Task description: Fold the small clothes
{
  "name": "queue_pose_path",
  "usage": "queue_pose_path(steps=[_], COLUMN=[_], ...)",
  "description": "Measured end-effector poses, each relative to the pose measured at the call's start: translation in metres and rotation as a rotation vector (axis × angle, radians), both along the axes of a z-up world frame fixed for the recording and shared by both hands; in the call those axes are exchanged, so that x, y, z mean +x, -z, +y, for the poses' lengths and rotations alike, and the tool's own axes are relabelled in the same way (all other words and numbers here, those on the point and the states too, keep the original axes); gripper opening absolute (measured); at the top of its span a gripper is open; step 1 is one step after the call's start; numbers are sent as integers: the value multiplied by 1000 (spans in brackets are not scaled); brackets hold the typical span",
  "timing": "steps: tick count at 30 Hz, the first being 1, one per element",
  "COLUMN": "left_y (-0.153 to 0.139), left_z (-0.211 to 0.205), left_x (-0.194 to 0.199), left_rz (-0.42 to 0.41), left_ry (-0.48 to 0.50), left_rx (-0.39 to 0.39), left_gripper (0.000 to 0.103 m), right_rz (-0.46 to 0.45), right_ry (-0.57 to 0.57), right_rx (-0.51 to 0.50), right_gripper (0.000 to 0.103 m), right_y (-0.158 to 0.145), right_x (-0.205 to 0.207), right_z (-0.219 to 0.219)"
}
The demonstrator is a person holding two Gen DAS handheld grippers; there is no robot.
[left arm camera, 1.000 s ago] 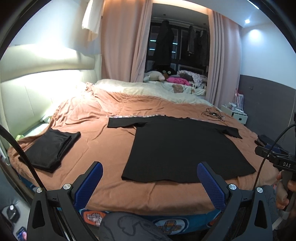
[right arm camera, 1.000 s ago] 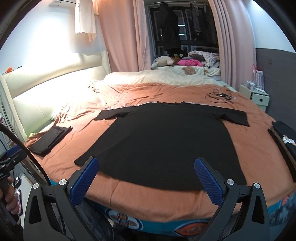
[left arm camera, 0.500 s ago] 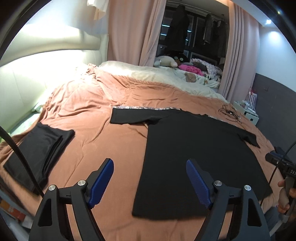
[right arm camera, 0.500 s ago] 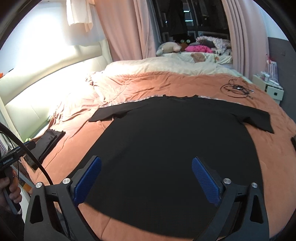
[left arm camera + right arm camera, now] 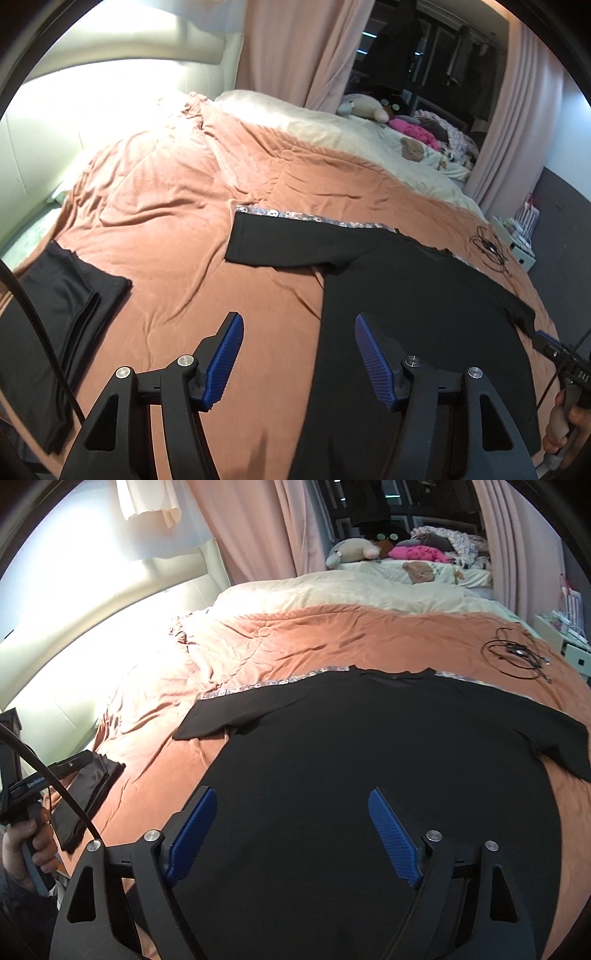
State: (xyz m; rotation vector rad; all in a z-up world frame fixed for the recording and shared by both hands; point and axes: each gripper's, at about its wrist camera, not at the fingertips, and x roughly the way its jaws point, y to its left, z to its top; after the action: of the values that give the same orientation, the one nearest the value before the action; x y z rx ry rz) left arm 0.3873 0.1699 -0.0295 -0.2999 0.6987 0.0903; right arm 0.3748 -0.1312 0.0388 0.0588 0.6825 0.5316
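Bedspread (image 5: 280, 635) bears black T-shirt (image 5: 369, 775), hem cut off.

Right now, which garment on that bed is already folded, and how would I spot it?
Start at the big bed with the orange-brown cover. Near its left edge lies the folded black garment, a compact layered rectangle. The black T-shirt beside it is spread flat, sleeves out.

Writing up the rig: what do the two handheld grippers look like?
Both alike: the left gripper and right gripper have black cut-out frames with silver screws and ribbed blue pads. A black cable trails each. The handle is dark, with white lettering.
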Motion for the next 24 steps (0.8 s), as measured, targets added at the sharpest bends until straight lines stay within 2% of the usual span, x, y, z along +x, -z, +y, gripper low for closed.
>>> queue_pose_path(steps=[2,9,13,16,19,24], left_y=[3,26,46,70,96,131], left_z=[10,46,66,85,104,123], left_x=[19,89,129,165,196,235], left_rz=[19,78,115,155,190,251], left_ry=[-9,-13,-20,-25,-25,-24], left_rx=[-7,-51,-60,-81,-127,-153], left_gripper=[60,55,54,49,49,45], right_rz=[18,65,96,137,179,236], right_ry=[-13,-47,-67,-77,-88,-106], right_rx=[0,-13,-27,-30,-28,-30], right_gripper=[76,67,55,49,44,35], right_y=[2,9,19,31,45,64], right_x=[18,79,117,148,178,227], right_z=[6,35,58,77,95,127])
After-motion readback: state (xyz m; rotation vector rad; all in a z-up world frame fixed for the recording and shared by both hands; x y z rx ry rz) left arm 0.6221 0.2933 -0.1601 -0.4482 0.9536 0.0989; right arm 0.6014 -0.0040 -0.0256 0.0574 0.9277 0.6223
